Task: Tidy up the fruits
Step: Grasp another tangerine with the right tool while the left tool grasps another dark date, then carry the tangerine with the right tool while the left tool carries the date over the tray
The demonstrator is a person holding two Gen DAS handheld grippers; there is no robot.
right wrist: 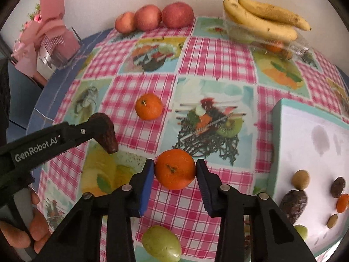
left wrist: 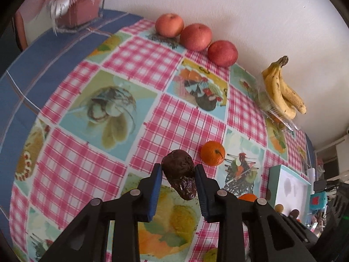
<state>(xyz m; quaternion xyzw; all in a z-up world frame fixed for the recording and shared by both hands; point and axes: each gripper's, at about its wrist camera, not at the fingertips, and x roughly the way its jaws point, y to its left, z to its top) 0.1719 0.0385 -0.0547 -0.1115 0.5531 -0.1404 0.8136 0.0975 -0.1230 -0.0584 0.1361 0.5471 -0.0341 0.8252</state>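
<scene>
left gripper [left wrist: 177, 170] clamps date [left wrist: 181, 173] | right gripper [right wrist: 175, 170] clamps tangerine [right wrist: 175, 169] | tray [right wrist: 281, 118]: dates, small fruits

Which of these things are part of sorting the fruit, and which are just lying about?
For the job: date in left tongs; tangerine in right tongs; second tangerine; green grape; apples; bananas; tray.

Lying about: pink bouquet.

Tablecloth [right wrist: 196, 69]: pink-and-white gingham squares alternating with pale blue and green fruit-dessert prints, bordered in dark blue. Three round apples [right wrist: 177, 15]: red, blushing to peach. Banana bunch [right wrist: 261, 19]: yellow, brown-speckled. Two small mandarins [right wrist: 148, 106]: bright orange. Wrinkled date [left wrist: 180, 172]: dark brown. Oval grape [right wrist: 161, 243]: yellow-green. Gripper pads [right wrist: 146, 187]: blue on black.
</scene>
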